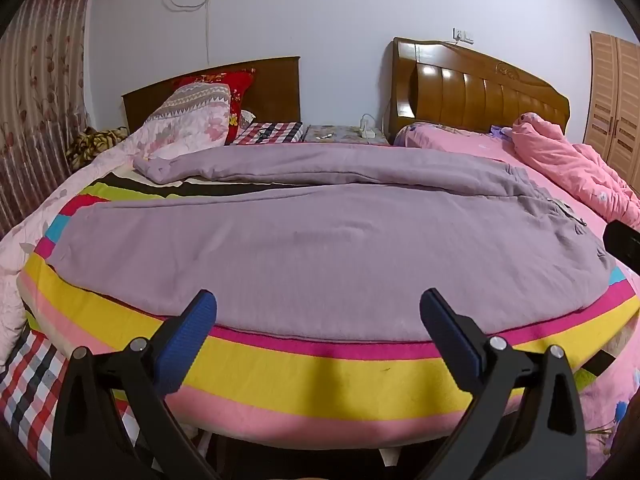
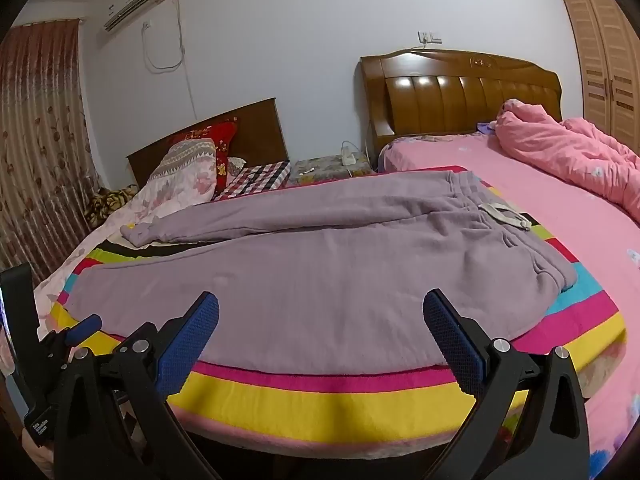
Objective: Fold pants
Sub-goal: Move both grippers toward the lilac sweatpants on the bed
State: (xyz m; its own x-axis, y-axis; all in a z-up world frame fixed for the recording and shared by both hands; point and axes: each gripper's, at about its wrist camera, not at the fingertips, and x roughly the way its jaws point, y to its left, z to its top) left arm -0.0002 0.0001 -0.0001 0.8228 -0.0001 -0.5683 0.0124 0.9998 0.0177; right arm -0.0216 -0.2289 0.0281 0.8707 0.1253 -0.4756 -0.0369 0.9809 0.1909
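Observation:
Purple sweatpants [image 1: 312, 240] lie spread flat across a striped blanket [image 1: 280, 368] on the bed, waistband to the right, leg cuffs to the left, the two legs apart. They also show in the right wrist view [image 2: 320, 264], with the drawstring [image 2: 504, 214] at the waist. My left gripper [image 1: 318, 304] is open and empty, at the near edge of the pants. My right gripper [image 2: 320, 306] is open and empty, also at the near edge. The left gripper [image 2: 80, 330] shows at the left of the right wrist view.
A pink bed sheet [image 2: 520, 184] and a crumpled pink quilt [image 2: 568, 152] lie to the right. Pillows [image 1: 200, 120] and a folded quilt sit by the left headboard. A nightstand [image 1: 344, 134] with a power strip stands between the headboards. Curtains [image 1: 36, 112] hang left, a wardrobe [image 1: 616, 96] right.

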